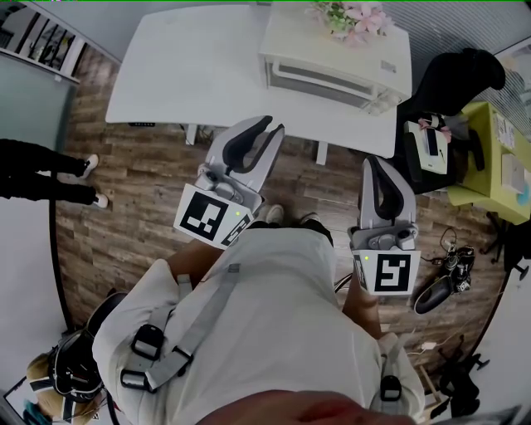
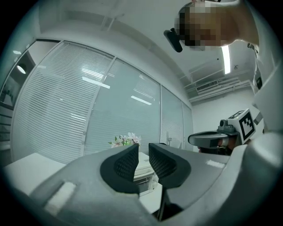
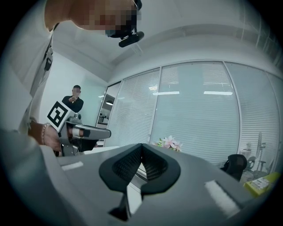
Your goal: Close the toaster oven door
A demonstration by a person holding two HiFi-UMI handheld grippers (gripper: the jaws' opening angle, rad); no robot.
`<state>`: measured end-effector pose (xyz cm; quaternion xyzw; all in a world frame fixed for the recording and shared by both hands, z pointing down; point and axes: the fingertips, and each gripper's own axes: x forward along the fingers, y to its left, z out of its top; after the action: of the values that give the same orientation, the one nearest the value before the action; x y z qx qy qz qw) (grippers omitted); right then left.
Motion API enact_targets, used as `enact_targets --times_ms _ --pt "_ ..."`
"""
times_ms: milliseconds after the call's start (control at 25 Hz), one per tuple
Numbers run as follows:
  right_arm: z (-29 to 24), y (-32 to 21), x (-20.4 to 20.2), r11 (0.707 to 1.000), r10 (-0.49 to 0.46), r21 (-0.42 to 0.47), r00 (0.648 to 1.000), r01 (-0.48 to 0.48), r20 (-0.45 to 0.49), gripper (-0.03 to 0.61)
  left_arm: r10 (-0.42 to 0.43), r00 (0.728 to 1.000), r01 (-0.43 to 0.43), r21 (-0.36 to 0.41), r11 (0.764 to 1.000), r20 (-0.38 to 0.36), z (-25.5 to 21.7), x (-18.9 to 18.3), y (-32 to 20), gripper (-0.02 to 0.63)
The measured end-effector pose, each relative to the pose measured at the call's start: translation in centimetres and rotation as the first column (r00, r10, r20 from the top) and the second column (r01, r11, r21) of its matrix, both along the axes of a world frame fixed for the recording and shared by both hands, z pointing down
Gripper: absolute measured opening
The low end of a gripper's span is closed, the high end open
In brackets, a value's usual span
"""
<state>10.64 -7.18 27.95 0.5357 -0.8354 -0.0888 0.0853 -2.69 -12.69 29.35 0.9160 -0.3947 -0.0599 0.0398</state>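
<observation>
Hanging at waist, well back from bench (image 1: 191, 75): left tongs (image 2: 141, 152) slightly spread, empty; right tongs (image 3: 141, 148) pressed together, empty. Oven (image 1: 332, 50) at bench's far right corner; door (image 1: 319, 83) looks flush, shut. Fits door just closed or never opened.

head view: on the person's head, facing steeply down over the chest. grey two-jaw left gripper (image 1: 270, 124) and grey two-jaw right gripper (image 1: 371, 162) near; white rectangular table (image 1: 191, 66) and cream boxy metal toaster oven (image 1: 336, 62) farther off, at the top of the frame.

left gripper view: low behind its own jaws, tilted up toward pale slatted window blinds (image 2: 66, 110); oven (image 2: 143, 170) small beyond.

right gripper view: likewise low, tilted up at the blinds (image 3: 199, 119).

shared: pink-and-white flower bunch (image 1: 353, 18) (image 2: 126, 140) (image 3: 169, 142) in all three; each gripper view catches the other gripper (image 2: 196, 139) (image 3: 104, 131) at its side.
</observation>
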Motion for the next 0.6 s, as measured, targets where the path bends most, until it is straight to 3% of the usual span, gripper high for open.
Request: enact_targets --times_ms 600 --pt "0.17 0.21 -0.07 1.0 0.002 -0.005 1.0 -0.002 -0.029 0.005 0.034 0.999 -0.034 -0.011 0.999 -0.013 0.15 0.97 0.73 0.075"
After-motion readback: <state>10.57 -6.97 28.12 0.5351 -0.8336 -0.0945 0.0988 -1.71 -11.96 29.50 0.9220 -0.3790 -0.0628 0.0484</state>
